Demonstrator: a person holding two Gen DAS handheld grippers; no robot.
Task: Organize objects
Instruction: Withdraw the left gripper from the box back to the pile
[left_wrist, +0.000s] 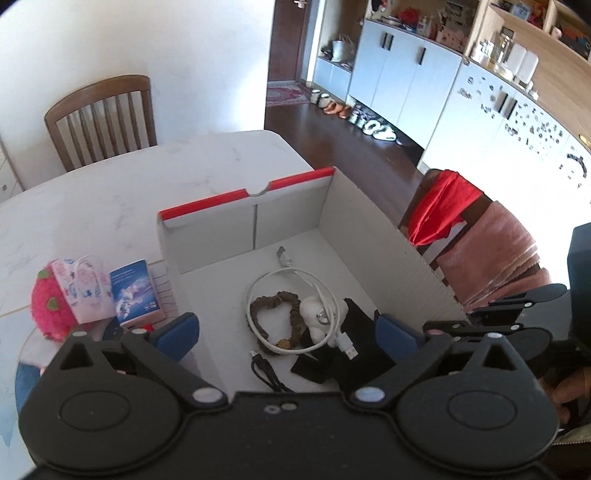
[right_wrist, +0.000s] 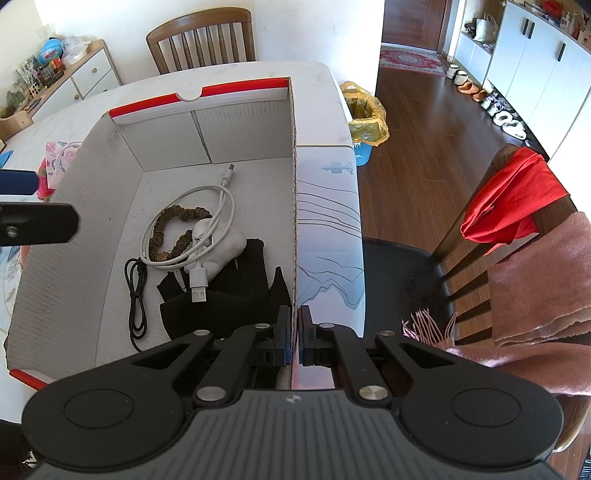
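Right tongs (right_wrist: 294, 341) pinch the cardboard box (right_wrist: 294, 206) by its right wall. Left tongs (left_wrist: 288, 334) hang wide and empty above the box's contents. Outside its left wall on the bench (left_wrist: 122, 192), nearer the left tongs, lie a pink plush strawberry (left_wrist: 48, 310), patterned pouch (left_wrist: 83, 290) and small blue book (left_wrist: 136, 293).

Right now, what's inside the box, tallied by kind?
Cables: 2, white cable and black cable
Scrunchies: 1, brown scrunchie
White soft items: 1, white bundle
Black fabric pieces: 1, black cloth
Total: 5 in the box
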